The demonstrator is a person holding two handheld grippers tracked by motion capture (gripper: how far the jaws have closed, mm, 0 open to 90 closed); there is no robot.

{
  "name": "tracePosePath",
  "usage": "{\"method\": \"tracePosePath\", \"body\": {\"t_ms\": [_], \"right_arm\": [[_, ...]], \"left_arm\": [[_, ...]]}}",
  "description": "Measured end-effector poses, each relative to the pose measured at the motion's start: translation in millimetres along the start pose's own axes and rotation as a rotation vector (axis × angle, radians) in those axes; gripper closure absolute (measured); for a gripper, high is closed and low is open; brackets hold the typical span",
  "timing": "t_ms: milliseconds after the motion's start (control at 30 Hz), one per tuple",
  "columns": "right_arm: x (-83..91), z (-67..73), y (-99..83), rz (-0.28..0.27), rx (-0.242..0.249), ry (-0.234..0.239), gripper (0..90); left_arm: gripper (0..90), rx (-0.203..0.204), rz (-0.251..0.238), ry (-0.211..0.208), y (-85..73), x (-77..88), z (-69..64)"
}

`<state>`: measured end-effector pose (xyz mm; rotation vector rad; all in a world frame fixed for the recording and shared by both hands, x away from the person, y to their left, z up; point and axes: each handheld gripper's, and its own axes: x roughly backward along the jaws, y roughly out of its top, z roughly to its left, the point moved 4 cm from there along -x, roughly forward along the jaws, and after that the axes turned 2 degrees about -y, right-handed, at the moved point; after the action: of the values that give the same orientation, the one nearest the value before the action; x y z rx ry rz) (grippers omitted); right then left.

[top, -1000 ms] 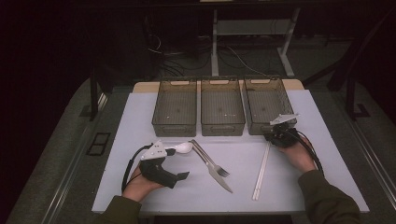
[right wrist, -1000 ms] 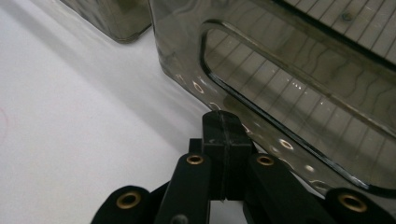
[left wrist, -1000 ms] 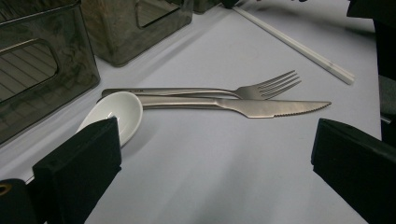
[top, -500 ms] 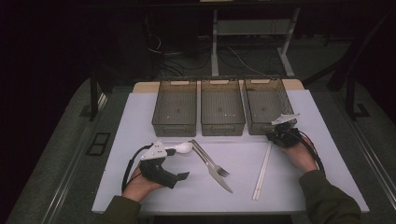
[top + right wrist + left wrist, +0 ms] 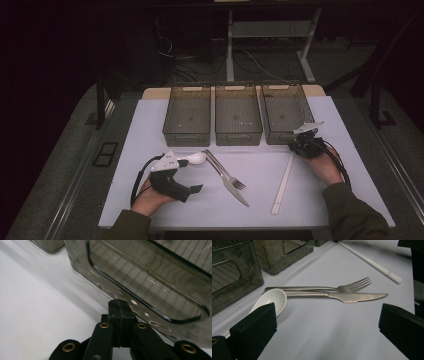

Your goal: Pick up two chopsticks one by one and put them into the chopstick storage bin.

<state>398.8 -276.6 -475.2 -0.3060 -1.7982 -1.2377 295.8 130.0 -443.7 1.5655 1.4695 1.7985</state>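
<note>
Your left gripper (image 5: 192, 189) lies low on the white table (image 5: 150, 130) with its jaws wide apart, and nothing is between them. The white spoon (image 5: 270, 301) is just beside the left jaw in the left gripper view, and it is the nearest thing to pick up. Its bowl points toward the fork (image 5: 332, 287) and the knife (image 5: 342, 297), which lie side by side and touch each other, so please be careful there. I think the best way is to bring the jaws over the handle of the spoon, not over the bowl, because the bowl is round and smooth and will probably slip out. Come from the side away from the fork, so you do not push the fork and knife. Close slowly, and lift only when both pads press on the handle. Your right gripper (image 5: 298, 145) rests near the front wall of the right bin (image 5: 284, 112), jaws pressed together and holding nothing. The white chopsticks (image 5: 283, 182) lie just beside it, toward you. The three bins look empty, so any one is free for the spoon.
</note>
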Motion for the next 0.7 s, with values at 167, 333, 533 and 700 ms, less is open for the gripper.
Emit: {"method": "tracePosePath", "body": {"t_ms": [167, 333, 533, 700], "right_arm": [[2.0, -4.1, -2.9, 0.007, -0.005, -0.013, 89.5], [5.2, -6.5, -3.8, -0.004, -0.012, -0.015, 89.5], [24.7, -3.4, -6.7, -0.023, -0.013, 0.02, 89.4], [52.1, 13.9, -25.9, -0.023, 0.024, 0.109, 89.4]], "left_arm": [[0.9, 0.0, 0.0, 0.0, 0.0, 0.0, 0.0], [0.8, -0.001, 0.001, 0.0, 0.1, 0.0, 0.0], [0.9, -0.001, -0.003, 0.002, 0.1, 0.1, -0.1], [0.9, -0.008, 0.001, 0.003, 0.3, 1.3, 0.0]]}}
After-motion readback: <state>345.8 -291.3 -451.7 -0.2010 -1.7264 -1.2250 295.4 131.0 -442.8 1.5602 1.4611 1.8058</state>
